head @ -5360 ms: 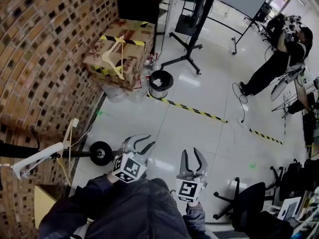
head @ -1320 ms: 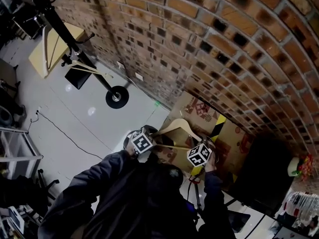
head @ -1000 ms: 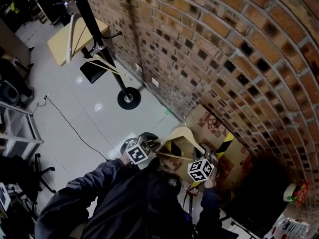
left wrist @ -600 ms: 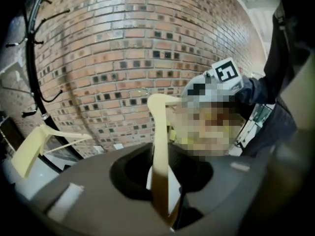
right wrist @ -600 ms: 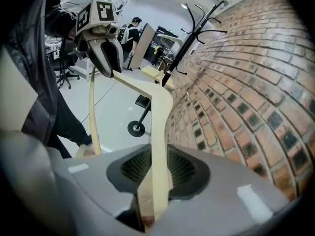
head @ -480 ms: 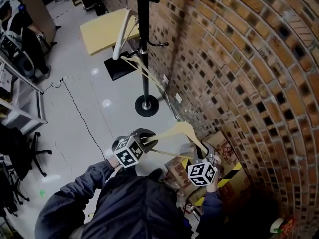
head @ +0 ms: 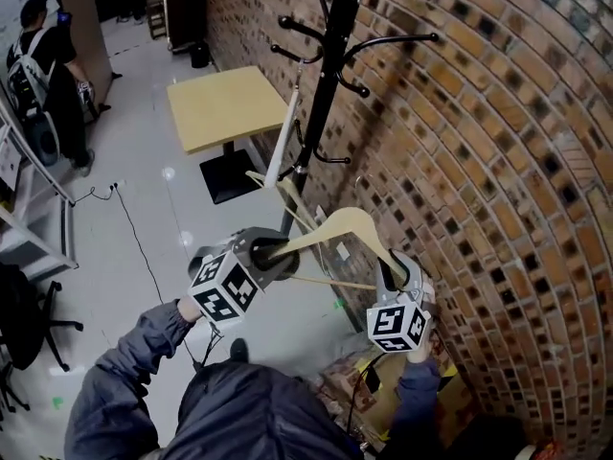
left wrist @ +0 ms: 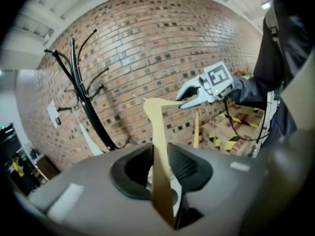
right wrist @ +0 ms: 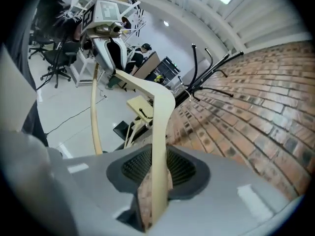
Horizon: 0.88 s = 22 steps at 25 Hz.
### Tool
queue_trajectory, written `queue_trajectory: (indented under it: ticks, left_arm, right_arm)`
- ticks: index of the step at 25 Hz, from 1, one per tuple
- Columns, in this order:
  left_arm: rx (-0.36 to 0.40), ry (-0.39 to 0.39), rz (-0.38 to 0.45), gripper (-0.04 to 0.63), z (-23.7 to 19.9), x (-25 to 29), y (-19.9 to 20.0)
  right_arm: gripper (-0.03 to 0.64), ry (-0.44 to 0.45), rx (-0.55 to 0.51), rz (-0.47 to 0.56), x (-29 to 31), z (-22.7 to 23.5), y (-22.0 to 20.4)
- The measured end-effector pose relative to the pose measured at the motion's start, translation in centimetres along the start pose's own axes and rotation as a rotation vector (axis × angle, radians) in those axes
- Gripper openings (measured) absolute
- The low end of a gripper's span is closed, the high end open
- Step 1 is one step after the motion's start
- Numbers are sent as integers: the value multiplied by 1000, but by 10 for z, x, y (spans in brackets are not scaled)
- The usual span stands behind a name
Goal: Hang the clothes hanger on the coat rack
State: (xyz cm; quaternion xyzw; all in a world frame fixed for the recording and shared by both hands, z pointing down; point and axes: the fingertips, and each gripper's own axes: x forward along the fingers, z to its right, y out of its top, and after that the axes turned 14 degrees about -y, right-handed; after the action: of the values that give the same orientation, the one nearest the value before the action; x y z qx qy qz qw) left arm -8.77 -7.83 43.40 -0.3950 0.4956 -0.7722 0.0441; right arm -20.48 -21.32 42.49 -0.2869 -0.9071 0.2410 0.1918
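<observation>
A pale wooden clothes hanger (head: 337,228) is held up in the air between my two grippers. My left gripper (head: 271,250) is shut on its left arm, and my right gripper (head: 391,274) is shut on its right arm. The black coat rack (head: 326,75) stands just beyond the hanger against the brick wall, its hooks higher than the hanger. In the left gripper view the hanger (left wrist: 158,146) runs out from between the jaws of my left gripper (left wrist: 160,168) towards the right gripper (left wrist: 189,95), with the rack (left wrist: 83,97) to the left. In the right gripper view the hanger (right wrist: 160,132) is clamped by my right gripper (right wrist: 157,171).
Two other hangers, a white one (head: 283,147) and a wooden one (head: 287,195), hang low on the rack. A yellow table (head: 225,103) stands behind it. The brick wall (head: 479,161) fills the right. A cardboard box (head: 374,391) lies below. A person (head: 48,56) stands far left.
Both grippers have risen with the hanger from above the cardboard box and moved along the wall towards the coat rack, which now stands close behind the hanger.
</observation>
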Motion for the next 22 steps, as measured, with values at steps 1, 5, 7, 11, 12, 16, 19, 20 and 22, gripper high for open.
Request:
queue_trajectory:
  ticks: [1, 5, 7, 11, 12, 16, 19, 20, 22]
  left_arm:
    - [33, 26, 3, 98, -17, -14, 10]
    - [144, 106, 13, 98, -77, -61, 46]
    - [180, 135, 19, 100, -100, -77, 57]
    - [213, 187, 10, 101, -130, -98, 63]
    - [212, 196, 6, 101, -135, -100, 63]
    - [191, 216, -3, 101, -152, -95, 63]
    - [159, 230, -20, 103, -164, -81, 55]
    - [144, 234, -28, 104, -168, -76, 52]
    - [116, 244, -45, 104, -177, -63, 47]
  right_arm:
    - [101, -19, 2, 22, 9, 12, 18]
    - [100, -83, 5, 91, 40, 59, 80]
    - [100, -108, -7, 116, 53, 76, 105]
    - [100, -115, -31, 149, 76, 88, 136]
    - [100, -107, -34, 153, 83, 88, 139]
    - [100, -81, -34, 163, 111, 90, 140]
    - [98, -51, -31, 179, 137, 86, 134]
    - [99, -39, -29, 186, 147, 84, 131]
    - [99, -15, -26, 201, 166, 80, 124]
